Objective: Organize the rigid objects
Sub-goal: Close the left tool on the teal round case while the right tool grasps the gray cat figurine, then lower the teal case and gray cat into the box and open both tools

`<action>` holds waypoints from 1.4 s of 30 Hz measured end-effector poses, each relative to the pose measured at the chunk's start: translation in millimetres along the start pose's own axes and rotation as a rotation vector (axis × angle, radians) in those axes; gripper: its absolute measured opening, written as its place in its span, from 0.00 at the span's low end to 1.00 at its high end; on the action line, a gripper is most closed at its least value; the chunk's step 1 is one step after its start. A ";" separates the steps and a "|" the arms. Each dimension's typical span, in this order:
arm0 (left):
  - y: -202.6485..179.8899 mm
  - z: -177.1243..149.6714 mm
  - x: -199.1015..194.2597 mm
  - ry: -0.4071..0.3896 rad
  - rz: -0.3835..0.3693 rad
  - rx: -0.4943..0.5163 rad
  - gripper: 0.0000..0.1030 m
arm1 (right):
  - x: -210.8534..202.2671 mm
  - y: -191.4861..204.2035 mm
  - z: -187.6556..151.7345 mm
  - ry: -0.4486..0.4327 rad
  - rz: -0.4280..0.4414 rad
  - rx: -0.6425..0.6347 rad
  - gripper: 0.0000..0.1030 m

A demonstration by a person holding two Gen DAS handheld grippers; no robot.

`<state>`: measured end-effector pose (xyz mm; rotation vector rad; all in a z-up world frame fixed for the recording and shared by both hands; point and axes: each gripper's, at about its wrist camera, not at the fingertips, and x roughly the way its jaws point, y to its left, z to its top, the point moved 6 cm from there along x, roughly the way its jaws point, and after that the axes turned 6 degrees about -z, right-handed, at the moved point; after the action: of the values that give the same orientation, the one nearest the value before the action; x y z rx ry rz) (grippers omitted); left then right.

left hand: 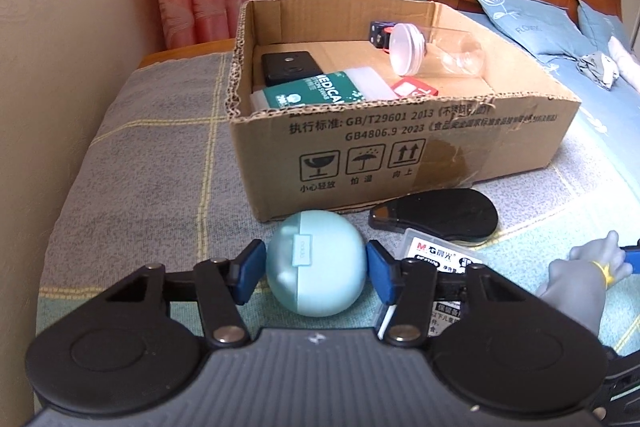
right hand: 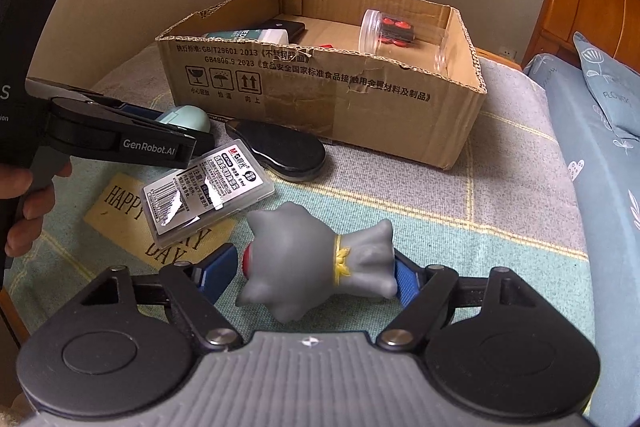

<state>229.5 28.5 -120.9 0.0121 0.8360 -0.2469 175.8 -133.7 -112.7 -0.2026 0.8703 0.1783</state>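
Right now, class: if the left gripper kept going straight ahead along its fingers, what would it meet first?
Probably the front wall of the brown cardboard box, just beyond the round pale-blue case between its fingers; depth is uncertain.

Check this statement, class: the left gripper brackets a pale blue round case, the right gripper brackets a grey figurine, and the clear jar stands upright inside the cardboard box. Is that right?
Not quite. The clear jar lies on its side in the cardboard box, as the left wrist view shows. The rest holds: the left gripper brackets the pale blue round case, and the right gripper brackets the grey figurine.
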 end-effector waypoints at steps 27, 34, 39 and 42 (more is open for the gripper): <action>-10.4 8.5 -28.5 0.053 -0.077 0.089 0.50 | -20.3 -20.5 16.7 -0.030 0.022 -0.092 0.74; -28.0 20.0 -51.7 0.024 -0.124 0.119 0.50 | -35.6 -35.5 40.2 -0.078 0.058 -0.095 0.74; -36.0 31.8 -62.6 0.002 -0.137 0.132 0.50 | -42.2 -47.1 66.8 -0.135 0.058 -0.100 0.74; -37.8 41.5 -67.4 -0.012 -0.140 0.131 0.50 | -44.0 -51.8 81.8 -0.161 0.055 -0.107 0.74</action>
<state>208.2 1.7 -40.2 0.0743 0.8083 -0.4329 220.6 -166.7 -22.0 -0.2613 0.7073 0.2888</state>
